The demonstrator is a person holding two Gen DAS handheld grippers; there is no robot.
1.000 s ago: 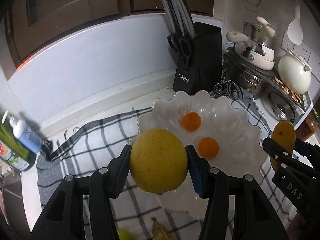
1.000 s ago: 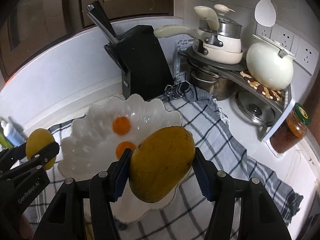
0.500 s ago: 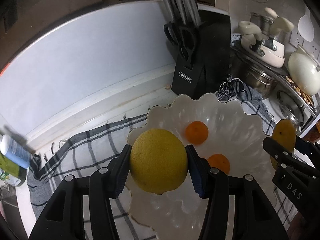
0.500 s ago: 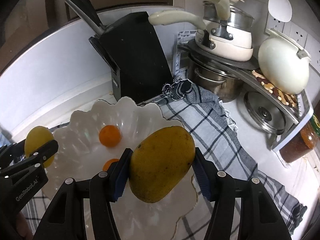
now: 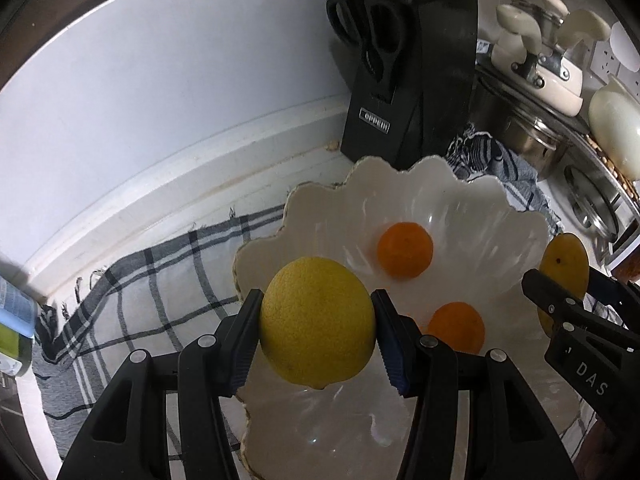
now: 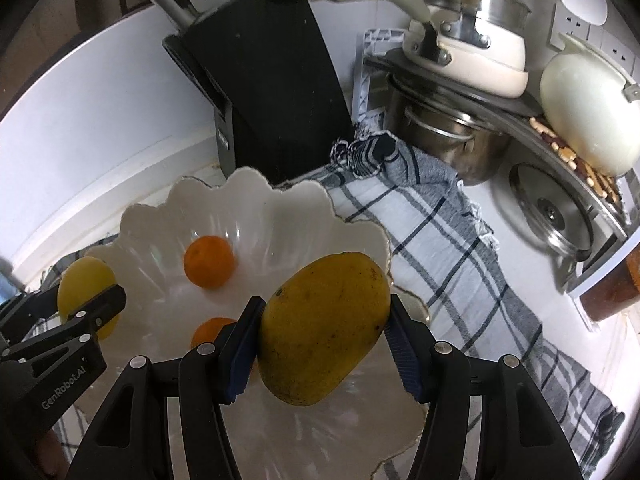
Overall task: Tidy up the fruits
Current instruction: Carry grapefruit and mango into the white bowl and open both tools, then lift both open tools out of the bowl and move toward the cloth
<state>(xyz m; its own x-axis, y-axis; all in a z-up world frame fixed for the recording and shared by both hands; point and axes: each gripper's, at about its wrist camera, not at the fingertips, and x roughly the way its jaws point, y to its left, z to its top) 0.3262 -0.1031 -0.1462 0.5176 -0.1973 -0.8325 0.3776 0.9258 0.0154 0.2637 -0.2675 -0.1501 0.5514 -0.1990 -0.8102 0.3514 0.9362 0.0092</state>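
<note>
My left gripper (image 5: 318, 330) is shut on a yellow lemon (image 5: 318, 326) and holds it over the left part of the white scalloped bowl (image 5: 500, 208). Two small oranges (image 5: 405, 255) (image 5: 456, 332) lie in the bowl. My right gripper (image 6: 324, 336) is shut on a yellow mango (image 6: 324, 332) and holds it over the bowl's right part (image 6: 280, 208). One orange (image 6: 209, 256) shows fully in the right wrist view, the other (image 6: 210, 330) is partly hidden behind my finger. Each gripper shows in the other's view, the right with the mango (image 5: 564, 276), the left with the lemon (image 6: 86, 296).
The bowl sits on a checked cloth (image 5: 140, 280) (image 6: 460, 264). A black knife block (image 5: 412, 80) (image 6: 264, 96) stands just behind it against the wall. A rack with pots (image 6: 452, 136), a kettle (image 6: 588, 120) and a lid (image 6: 552, 216) is at the right. A bottle (image 5: 12, 320) stands far left.
Both grippers have moved forward and down over the bowl with their fruits. The bowl and knife block now look larger and closer. The grips have not changed.
</note>
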